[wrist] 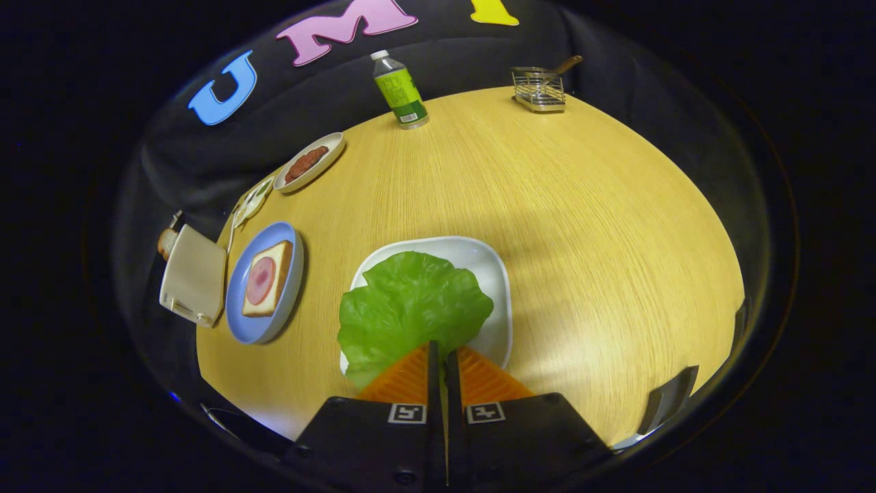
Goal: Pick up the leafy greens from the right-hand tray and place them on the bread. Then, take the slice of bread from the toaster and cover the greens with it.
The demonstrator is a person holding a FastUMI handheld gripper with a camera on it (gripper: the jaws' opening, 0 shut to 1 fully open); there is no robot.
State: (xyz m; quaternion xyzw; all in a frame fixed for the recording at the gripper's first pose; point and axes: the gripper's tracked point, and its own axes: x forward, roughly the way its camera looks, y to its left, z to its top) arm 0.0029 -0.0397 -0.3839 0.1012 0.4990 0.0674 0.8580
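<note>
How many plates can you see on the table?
3. A white plate under the lettuce leaf, just ahead of the gripper; a blue plate holding bread beside the toaster; an oval dish with meat farther back.

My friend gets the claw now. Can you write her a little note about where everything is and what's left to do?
Claw: fingers closed together over the near edge of the lettuce leaf; whether they pinch it I cannot tell.
Lettuce lies on the white tray, just ahead of the fingers.
The bread with a ham slice sits on the blue plate, beside the tray.
The toaster stands beyond the plate, a bread slice poking out.
Done: nothing placed yet.
Left: lettuce onto the bread, then the toaster slice on top.
</note>
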